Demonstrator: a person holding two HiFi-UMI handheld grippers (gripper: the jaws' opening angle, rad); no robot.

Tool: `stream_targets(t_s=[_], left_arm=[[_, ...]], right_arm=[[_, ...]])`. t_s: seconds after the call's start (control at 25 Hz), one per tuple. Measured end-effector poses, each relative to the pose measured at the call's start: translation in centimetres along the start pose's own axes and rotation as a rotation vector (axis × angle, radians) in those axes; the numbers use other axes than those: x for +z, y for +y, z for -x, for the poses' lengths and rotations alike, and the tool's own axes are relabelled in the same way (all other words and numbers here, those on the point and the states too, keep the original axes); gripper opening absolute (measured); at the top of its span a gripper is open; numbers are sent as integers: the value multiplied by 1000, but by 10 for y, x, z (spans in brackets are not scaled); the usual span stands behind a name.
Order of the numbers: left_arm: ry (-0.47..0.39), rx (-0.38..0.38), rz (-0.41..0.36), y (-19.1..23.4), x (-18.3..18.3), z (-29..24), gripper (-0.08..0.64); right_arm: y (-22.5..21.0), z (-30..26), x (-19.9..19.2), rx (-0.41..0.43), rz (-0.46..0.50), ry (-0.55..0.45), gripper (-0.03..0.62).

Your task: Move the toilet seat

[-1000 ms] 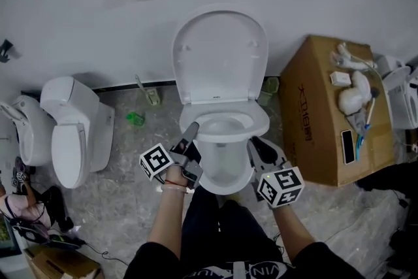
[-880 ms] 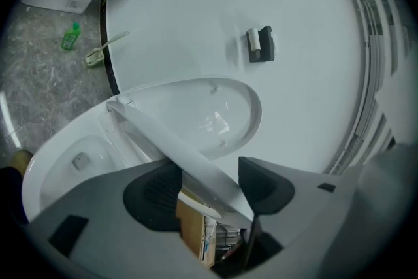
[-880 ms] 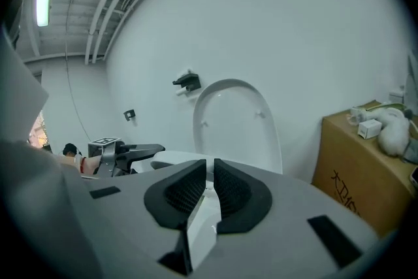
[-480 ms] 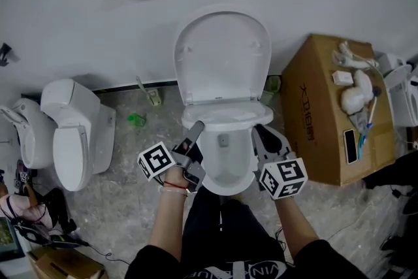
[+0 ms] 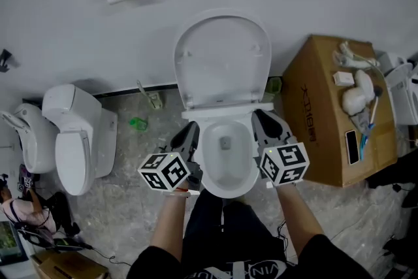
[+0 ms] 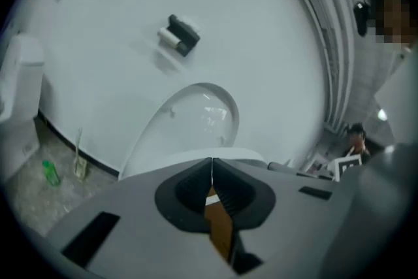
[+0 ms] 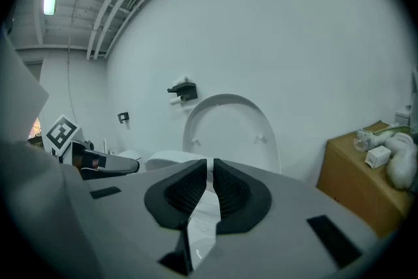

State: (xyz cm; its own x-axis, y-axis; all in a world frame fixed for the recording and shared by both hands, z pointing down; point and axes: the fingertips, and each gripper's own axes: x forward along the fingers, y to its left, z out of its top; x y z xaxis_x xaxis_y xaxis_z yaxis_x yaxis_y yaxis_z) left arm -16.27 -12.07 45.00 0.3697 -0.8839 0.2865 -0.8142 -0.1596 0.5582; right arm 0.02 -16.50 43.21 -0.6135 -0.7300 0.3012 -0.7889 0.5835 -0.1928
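- Seat [image 5: 225, 113], left side first: the left gripper [image 6: 211, 163] hangs just beside that side, fingers pressed together on nothing.
- Ahead of both sets of fingers, the lid [image 5: 222, 55] stands up against the wall. The seat is lifted off the bowl [image 5: 225, 166], somewhere between bowl and lid and not yet against the lid.
- At the seat's right side, the right gripper [image 7: 210, 163] pinches the rim. Its fingers have just been closing, and white rim fills the narrow gap between them.
- Step in hand, as I judge it: raising the seat, roughly midway, carried by the right fingers alone.
- The next move likely calls for swinging the rim further up and back until the seat rests on the lid. The pinch should hold firm so the seat does not drop, and the fingers spread only once it leans there.
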Motion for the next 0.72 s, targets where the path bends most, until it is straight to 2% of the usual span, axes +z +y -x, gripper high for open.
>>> stream_targets(t_s=[0.12,0.2,0.72], left_arm=[[26,19,-215,-12,10,-12,5],[42,39,-296,-16,15,-21,5],[38,95,-384,-8,46,-54,5]], right_arm=[[-3,-5,4,-5,10,-5,40],[-4,-9,7,-8,13,-10,38],[-19,-44,32,-4,44,-17,35]])
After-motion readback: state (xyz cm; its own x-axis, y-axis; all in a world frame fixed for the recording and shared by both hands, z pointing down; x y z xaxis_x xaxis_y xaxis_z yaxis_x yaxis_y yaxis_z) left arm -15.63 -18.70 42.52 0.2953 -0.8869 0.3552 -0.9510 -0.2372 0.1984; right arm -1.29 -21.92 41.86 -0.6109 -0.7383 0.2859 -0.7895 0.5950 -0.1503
